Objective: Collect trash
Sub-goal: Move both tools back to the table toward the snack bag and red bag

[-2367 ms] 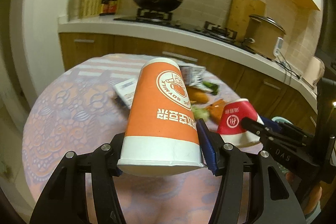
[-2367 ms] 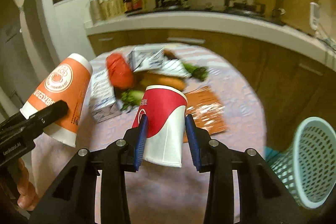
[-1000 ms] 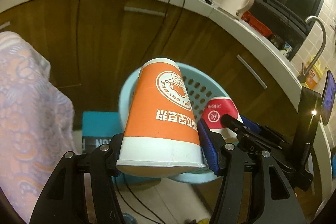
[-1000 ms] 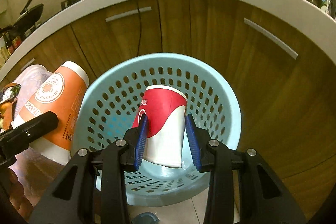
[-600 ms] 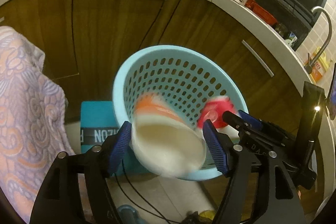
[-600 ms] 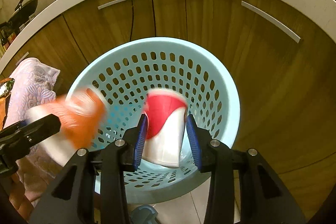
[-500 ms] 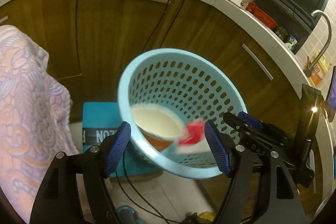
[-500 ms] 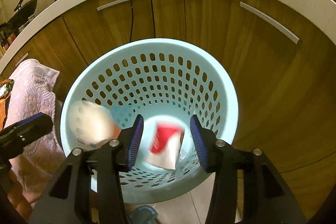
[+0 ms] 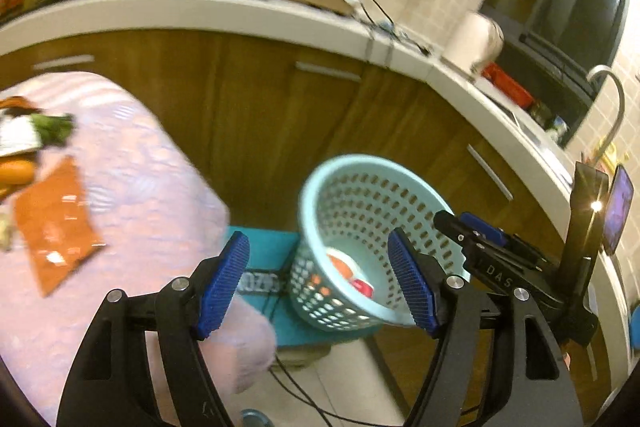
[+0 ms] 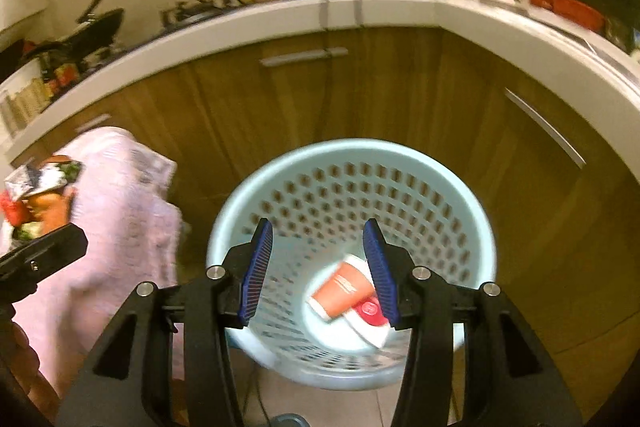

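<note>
Down in the pale blue basket (image 10: pixel 352 187) lie the orange cup (image 10: pixel 340 291) and red cup (image 10: pixel 370 309). Both grippers, left (image 9: pixel 320 287) and right (image 10: pixel 318 267), have just been opening and hang empty. Remaining trash, an orange wrapper (image 9: pixel 52 223), lies far left on the table (image 9: pixel 152 187), nearer the left gripper.

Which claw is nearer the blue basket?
Right. The right claw hangs open just above the blue basket, over the orange cup inside. The left claw, also open, sits back beside the table.
</note>
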Available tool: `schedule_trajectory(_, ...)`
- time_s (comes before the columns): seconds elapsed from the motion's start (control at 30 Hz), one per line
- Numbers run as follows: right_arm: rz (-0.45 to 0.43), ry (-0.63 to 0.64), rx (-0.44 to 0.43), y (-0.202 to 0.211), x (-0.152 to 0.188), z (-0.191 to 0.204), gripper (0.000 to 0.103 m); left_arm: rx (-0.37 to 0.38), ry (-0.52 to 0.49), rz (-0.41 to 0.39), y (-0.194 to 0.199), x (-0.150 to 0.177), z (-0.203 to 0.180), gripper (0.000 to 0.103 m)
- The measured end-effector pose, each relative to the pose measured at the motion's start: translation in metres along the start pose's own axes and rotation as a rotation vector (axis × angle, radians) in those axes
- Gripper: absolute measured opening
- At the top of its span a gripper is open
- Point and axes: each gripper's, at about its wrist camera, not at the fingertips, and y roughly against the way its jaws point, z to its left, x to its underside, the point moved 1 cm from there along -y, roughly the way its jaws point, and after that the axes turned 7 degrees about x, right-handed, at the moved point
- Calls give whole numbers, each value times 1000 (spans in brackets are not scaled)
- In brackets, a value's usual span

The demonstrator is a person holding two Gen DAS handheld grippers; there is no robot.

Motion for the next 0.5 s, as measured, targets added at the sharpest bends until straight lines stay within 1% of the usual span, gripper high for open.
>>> schedule_trajectory(0.2, -47, 79, -93, 21, -13, 59, 44, -78, 48, -125, 67, -7, 25, 69)
schedule_trajectory(0.27, -59, 107, -128, 28, -16, 80, 44, -121, 73, -169, 92, -8, 37, 69)
schedule_trajectory(0.37, -72, 146, -187, 39, -19, 112, 44, -223, 111, -234, 127, -6, 57, 69)
schedule_trajectory(0.4, -81, 164, -204, 43, -19, 125, 44, -274, 134, -257, 140, -5, 67, 69)
schedule_trajectory(0.5, -93, 203, -238, 49, -18, 153, 44, -359, 188, -304, 165, -3, 87, 70)
